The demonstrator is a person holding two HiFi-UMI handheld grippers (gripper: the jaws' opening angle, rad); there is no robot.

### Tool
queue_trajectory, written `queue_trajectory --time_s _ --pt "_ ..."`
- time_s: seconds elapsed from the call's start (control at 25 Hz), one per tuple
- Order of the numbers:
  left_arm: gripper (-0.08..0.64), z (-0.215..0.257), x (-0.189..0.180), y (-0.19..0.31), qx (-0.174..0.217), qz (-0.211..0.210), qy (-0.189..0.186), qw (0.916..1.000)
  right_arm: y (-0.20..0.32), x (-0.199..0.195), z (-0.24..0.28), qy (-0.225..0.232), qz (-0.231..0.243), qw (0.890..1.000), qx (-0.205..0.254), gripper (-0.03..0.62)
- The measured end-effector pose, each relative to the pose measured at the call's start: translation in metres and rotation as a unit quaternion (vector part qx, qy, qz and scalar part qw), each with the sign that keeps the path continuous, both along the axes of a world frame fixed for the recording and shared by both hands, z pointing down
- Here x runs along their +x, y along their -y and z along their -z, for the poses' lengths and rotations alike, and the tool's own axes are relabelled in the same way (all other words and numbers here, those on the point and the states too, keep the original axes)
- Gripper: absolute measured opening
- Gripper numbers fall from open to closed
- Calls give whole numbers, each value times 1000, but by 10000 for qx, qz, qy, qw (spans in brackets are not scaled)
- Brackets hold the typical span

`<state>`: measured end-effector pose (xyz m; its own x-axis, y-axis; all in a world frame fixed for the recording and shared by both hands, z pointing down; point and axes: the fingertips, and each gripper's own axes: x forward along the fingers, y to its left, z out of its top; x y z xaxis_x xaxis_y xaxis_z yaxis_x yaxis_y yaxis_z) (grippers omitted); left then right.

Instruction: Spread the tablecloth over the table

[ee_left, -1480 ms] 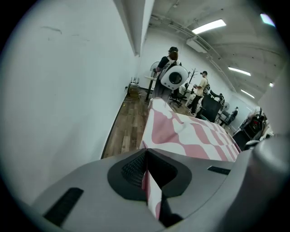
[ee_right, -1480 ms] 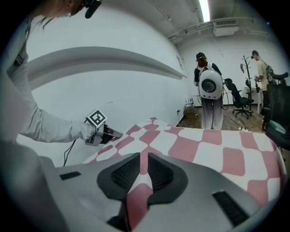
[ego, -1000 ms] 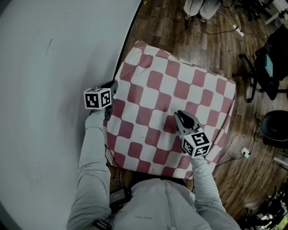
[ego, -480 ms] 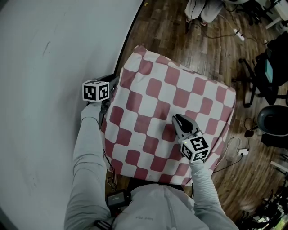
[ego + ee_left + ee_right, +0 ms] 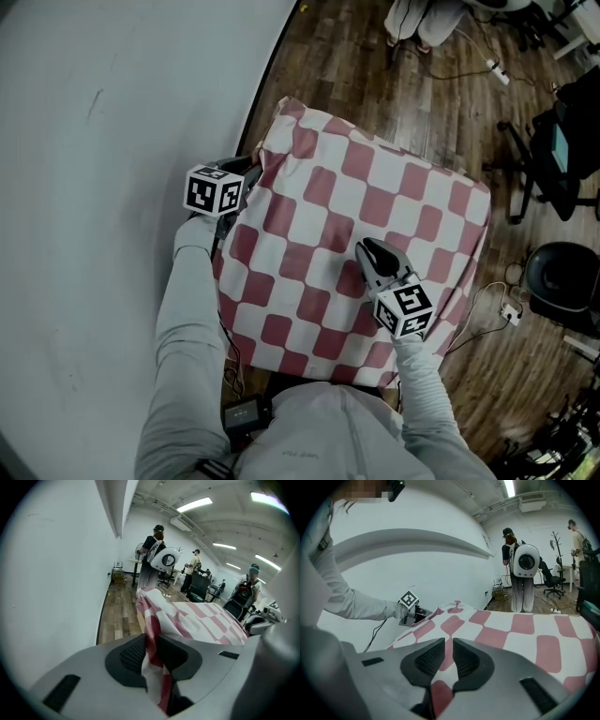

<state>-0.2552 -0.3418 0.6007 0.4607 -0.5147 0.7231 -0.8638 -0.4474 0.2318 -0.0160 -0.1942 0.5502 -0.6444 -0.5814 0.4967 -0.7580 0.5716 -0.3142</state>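
Your left claw (image 5: 152, 644) view alone shows jaws just opening round slack tablecloth (image 5: 197, 616); right claw (image 5: 449, 656) pinches it; wooden floor (image 5: 375, 84) around.

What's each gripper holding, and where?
Right gripper pinches the cloth by a fold near its middle. Left gripper: jaws have just been opening, cloth's edge loose between them.

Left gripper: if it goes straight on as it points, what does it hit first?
The tablecloth: a fold of its edge stands between the left gripper's jaws, which have just been opening. Past that, probably the floor by the wall.
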Motion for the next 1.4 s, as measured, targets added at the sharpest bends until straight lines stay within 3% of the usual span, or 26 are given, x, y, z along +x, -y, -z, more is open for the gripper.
queue_trajectory --time_s 0.04,0.2,0.48,0.6,0.84,1.0,1.16,1.4 --pt "87 -2 0 1 -3 53 26 10000 0 0 0 -5 -2 10000 -3 55" --pt "25 0 -5 1 2 48 65 10000 3 3 -1 -17 -16 10000 9 55" --pt "23 32 -68 18 314 442 1079 9927 5 1 -1 4 -15 10000 23 55" --pt "23 43 -101 29 455 813 1431 9853 6 -1 0 19 5 10000 36 55" --pt "25 41 -158 42 596 1474 2182 9629 6 1 -7 -32 0 10000 -15 55" --pt "38 20 -154 41 400 1612 1854 9685 6 4 -12 -56 -31 9999 -78 55" --pt "151 -2 -133 33 237 1533 1211 9804 7 2 -16 -50 -56 9999 -101 55" --pt "160 -11 -100 7 234 1164 1045 9874 1 0 -16 -54 -45 9999 -105 55"
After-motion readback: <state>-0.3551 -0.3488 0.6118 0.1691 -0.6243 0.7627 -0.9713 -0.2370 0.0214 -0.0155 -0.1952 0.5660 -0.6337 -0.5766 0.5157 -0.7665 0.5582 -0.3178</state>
